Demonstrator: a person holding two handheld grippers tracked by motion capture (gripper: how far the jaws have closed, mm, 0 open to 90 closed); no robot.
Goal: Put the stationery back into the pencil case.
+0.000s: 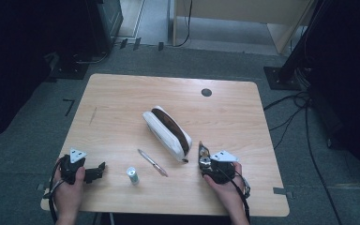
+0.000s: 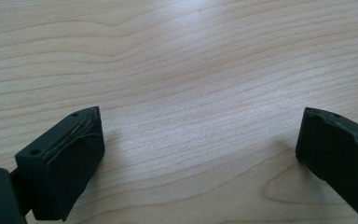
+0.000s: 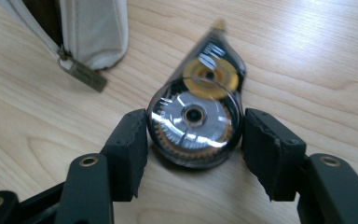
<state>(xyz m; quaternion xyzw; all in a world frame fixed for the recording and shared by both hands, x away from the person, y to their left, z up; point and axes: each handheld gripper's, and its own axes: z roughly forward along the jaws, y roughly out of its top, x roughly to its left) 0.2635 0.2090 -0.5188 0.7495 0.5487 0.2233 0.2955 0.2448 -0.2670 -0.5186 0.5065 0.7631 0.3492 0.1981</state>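
2 grippers sit at the near edge of the pale wooden desk (image 1: 122, 93), 1 in each hand. At the left, the left gripper (image 1: 93, 172) rests low over bare wood with its black fingers (image 2: 70, 161) spread wide and nothing between them. Next to the right stands a small upright cylinder with a green band (image 1: 132, 176), then a slim silvery pen-like stick (image 1: 152, 162) lying at a slant, then a white fabric pencil pouch with a brown open mouth (image 1: 166, 132), its zip pull (image 3: 84, 74) trailing onto the wood.

Farther right, just beside the pouch's near end, lies the clear plastic correction-tape dispenser with yellow and silver reels (image 3: 198, 119), flat on the desk. The right gripper (image 3: 193, 149) has its 2 fingers (image 3: 130, 144) set on either side of the dispenser's round rear body; the left one looks to touch the shell, while a thin gap seems to remain at the right, so no firm pinch is made yet.

The dispenser is likely light, stiff and smooth, so it may slip or spin under uneven pressure. Its thin shell could crack if squeezed hard. The wide round end, taken across its flat sides near the big reel, appears the safest hold; the narrow tape tip (image 3: 220, 23) is best left alone.
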